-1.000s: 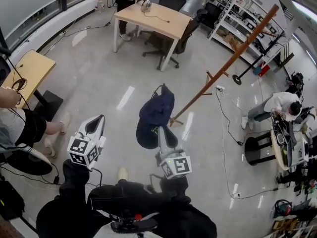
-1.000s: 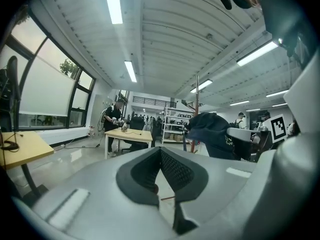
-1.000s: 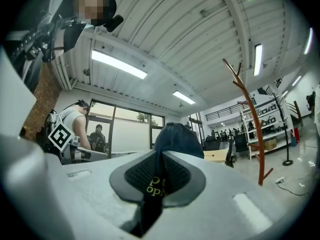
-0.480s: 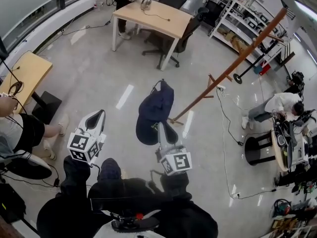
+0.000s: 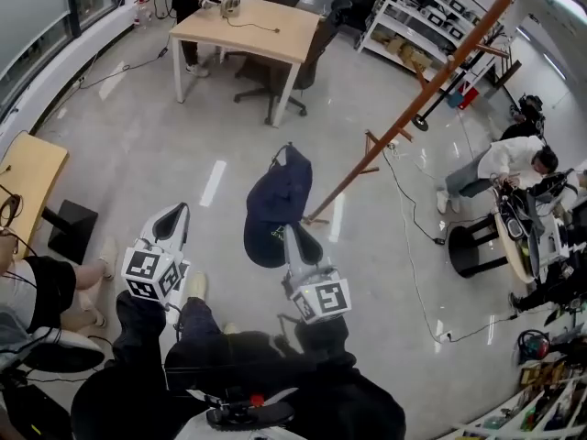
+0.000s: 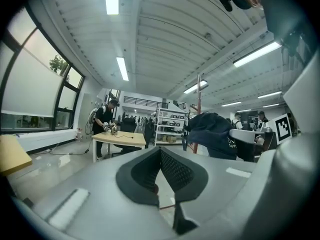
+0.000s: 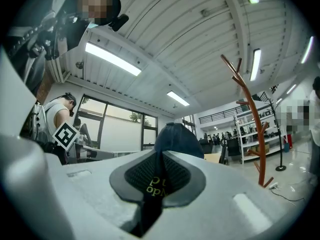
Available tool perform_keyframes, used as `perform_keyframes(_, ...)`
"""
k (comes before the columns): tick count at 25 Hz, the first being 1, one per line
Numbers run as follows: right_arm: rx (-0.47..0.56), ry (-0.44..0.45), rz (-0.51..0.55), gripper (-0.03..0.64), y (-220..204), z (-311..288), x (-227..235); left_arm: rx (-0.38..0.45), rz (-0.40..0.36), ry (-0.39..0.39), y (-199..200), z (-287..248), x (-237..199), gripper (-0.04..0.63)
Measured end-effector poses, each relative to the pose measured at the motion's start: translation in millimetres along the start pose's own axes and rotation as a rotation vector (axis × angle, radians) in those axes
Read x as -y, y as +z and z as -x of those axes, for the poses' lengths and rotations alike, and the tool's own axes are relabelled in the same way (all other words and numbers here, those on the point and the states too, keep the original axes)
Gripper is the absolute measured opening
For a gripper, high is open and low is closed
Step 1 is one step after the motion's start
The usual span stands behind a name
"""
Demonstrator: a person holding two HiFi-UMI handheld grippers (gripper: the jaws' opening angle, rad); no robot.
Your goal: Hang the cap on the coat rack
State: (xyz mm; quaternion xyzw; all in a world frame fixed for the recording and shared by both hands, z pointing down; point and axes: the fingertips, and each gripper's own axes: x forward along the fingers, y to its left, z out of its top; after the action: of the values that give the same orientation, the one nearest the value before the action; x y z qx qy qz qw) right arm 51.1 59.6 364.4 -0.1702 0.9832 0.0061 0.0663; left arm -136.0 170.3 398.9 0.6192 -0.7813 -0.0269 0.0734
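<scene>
At left, the left gripper (image 5: 178,213) hangs empty, fingers together. At centre, the right gripper (image 5: 291,236) has its fingers clamped on the brim of the cap (image 5: 278,198), held aloft. The cap is probably light, with a soft crown and a stiffer brim, likely the surest hold. Rightward stands the coat rack (image 5: 417,99), well apart.

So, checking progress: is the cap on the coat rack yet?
Not yet. The cap hangs pinched in the right claw, apart from the coat rack.

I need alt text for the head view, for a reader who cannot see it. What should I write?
Seen from above, the right gripper holds a dark navy cap in its jaws, short of a brown wooden coat rack standing on the grey floor. The left gripper is beside it, holding nothing.
</scene>
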Motion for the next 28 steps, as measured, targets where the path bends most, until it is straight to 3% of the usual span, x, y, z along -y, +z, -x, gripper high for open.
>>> perform_keyframes(15, 0.0, -0.311, 0.044, 0.034, -0.4, -51.3, 36.4, -0.046, -0.024, -0.303, 20.1, -117.5, -33.4, 0.003)
perform_keyframes(28, -0.007, -0.538, 0.089, 0.034, -2.3, -80.7, 72.2, -0.082, -0.028, -0.526, 21.7, -204.1, -35.8, 0.003)
